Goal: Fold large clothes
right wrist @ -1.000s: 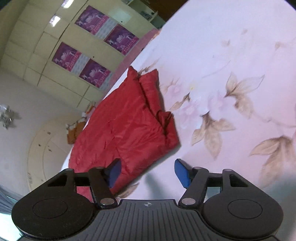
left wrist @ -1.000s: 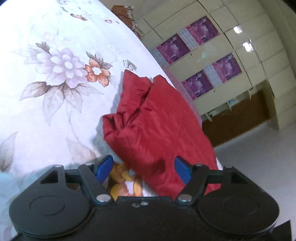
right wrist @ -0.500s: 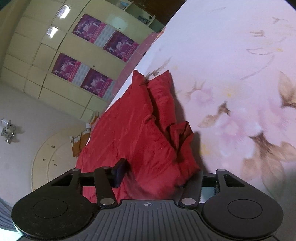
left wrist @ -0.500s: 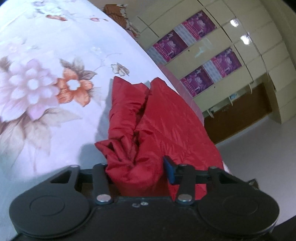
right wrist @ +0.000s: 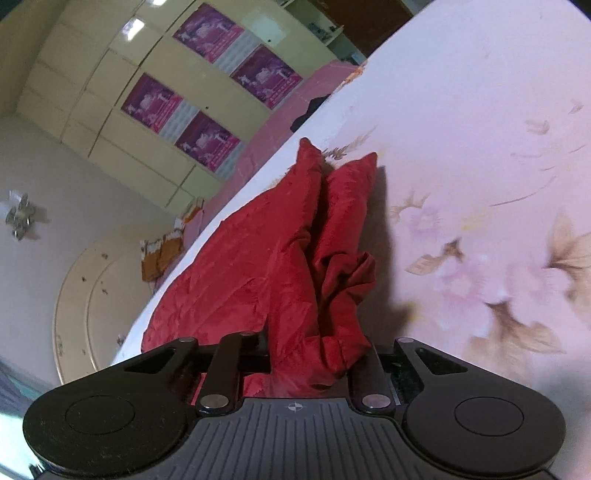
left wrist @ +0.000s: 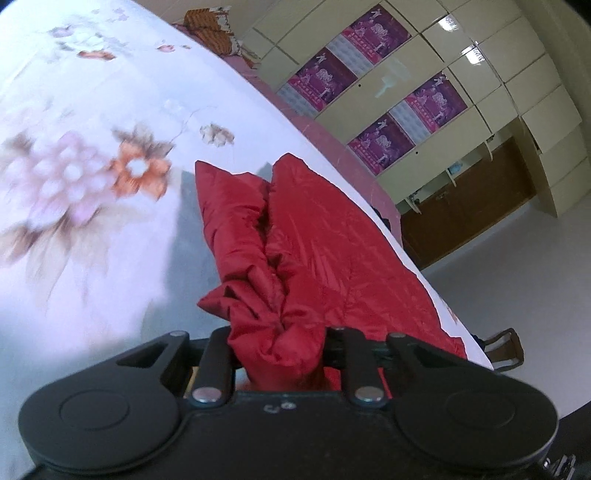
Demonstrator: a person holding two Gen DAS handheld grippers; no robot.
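A large red quilted garment lies on a bed with a white floral sheet, near the bed's edge. My left gripper is shut on a bunched corner of the red garment, and the cloth hides its fingertips. In the right wrist view the same red garment stretches away along the sheet. My right gripper is shut on another bunched corner of it, fingertips buried in the cloth.
Cream wardrobes with purple posters stand beyond the bed, above a brown cabinet. The bed's edge runs just beside the garment, with pale floor past it. An orange patterned cushion lies at the far end.
Both grippers moved forward onto the garment's near corners and closed on them. The cloth is now bunched between the jaws and lifted slightly.
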